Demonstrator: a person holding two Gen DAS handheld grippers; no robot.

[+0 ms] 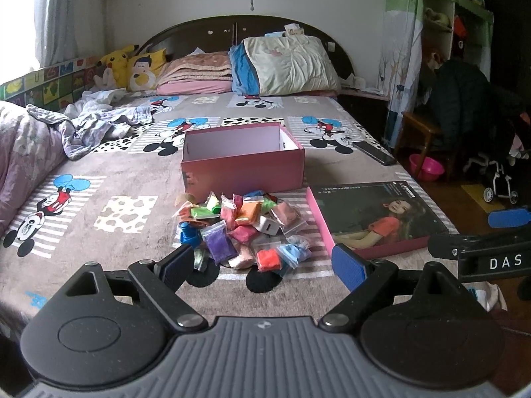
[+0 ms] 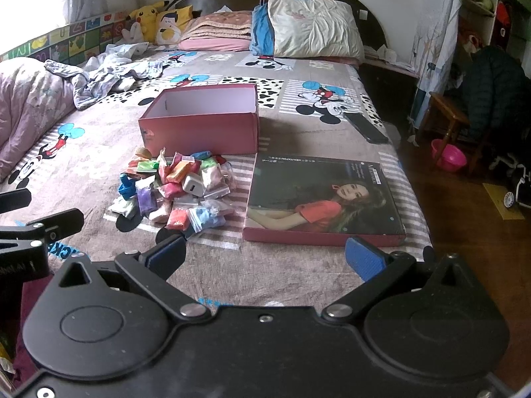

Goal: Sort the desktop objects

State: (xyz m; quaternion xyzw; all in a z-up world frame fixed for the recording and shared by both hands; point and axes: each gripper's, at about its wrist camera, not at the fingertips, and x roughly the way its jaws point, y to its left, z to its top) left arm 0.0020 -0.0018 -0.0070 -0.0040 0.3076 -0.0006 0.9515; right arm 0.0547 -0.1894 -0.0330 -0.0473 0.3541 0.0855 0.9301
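Observation:
A pile of small coloured bags (image 1: 245,229) lies on the bed with a white charger (image 1: 268,225) and a blue toy (image 1: 189,233) in it. The pile shows in the right wrist view too (image 2: 179,189). Behind it stands an open pink box (image 1: 242,159) (image 2: 202,122), empty as far as I can see. Its lid (image 1: 378,215) (image 2: 323,199), printed with a woman's picture, lies to the right. My left gripper (image 1: 262,265) is open and empty just in front of the pile. My right gripper (image 2: 265,257) is open and empty, nearer the lid.
A dark phone (image 1: 375,152) (image 2: 365,127) lies near the bed's right edge. Crumpled bedding (image 1: 30,139) and clothes (image 1: 99,119) are on the left, pillows (image 1: 285,66) at the headboard. The floor beyond holds a wooden stool (image 1: 421,136) and a pink basin (image 1: 426,165).

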